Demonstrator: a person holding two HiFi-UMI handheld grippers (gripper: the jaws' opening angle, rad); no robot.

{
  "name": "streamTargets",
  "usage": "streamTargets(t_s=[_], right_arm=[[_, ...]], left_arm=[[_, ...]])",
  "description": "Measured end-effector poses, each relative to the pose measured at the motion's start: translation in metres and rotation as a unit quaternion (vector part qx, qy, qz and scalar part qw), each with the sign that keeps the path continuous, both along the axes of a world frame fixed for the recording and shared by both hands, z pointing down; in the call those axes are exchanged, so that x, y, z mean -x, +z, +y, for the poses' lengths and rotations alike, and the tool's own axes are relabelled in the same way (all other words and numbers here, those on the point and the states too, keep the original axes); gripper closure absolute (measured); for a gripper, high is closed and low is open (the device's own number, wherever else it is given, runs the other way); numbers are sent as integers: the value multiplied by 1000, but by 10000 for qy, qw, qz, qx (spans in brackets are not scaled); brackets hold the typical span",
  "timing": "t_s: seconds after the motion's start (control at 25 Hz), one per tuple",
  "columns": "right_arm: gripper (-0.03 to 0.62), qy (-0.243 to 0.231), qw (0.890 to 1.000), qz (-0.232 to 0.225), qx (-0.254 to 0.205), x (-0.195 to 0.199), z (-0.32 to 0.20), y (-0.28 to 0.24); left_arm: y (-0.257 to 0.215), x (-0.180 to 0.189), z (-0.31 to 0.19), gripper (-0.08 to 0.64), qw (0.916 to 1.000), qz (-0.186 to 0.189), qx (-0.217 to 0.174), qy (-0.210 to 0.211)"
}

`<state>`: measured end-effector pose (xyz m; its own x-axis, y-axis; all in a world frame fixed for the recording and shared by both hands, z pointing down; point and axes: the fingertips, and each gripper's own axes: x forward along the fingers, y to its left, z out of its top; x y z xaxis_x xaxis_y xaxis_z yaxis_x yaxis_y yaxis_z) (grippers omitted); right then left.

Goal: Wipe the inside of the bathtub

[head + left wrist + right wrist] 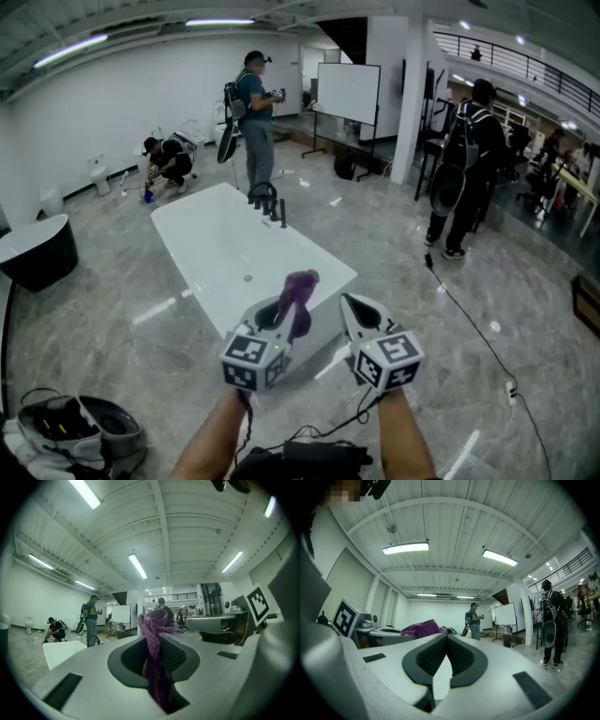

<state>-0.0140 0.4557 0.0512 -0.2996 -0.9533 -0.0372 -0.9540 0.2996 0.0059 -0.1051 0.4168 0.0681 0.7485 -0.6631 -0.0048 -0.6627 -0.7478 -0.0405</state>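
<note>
Fingers of the left gripper (284,317) are clamped on a purple cloth (298,289). In the left gripper view the cloth (155,639) is pinched between the ribbed pads, with one bunched end standing up above the tips and the rest hanging down into the throat. To its right, the right gripper (357,309) has its fingers pressed together on nothing, and the right gripper view shows the pads (461,654) meeting at the tips with no object between them.

Both tools are held side by side at the near end of the white bathtub (167,218), which stands on the grey floor. The tub lies ahead of and below the fingers. Its long axis runs away from the person, up and to the left in the head view, with the black tap (270,202) at the far end and the drain (247,277) on the basin floor between.

No wiping has begun, as the cloth is raised above the near rim and clear of the basin. The left gripper carries the cloth and sits closer to the basin, so the coming move looks like a forward and downward reach with that hand, then strokes along the tub's length.
</note>
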Motion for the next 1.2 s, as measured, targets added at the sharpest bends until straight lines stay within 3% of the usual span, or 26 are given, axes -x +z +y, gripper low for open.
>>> streamTargets(t_s=[0.76,1.2], right_arm=[[588,28,9998,-176,127,-26,9,-3],[588,244,9991,-217,267,-72,-46,29]], left_arm=[[-8,-23,8,500,9999,-88,128,-10],[29,-64,-55,500,9993,-97,341,119]])
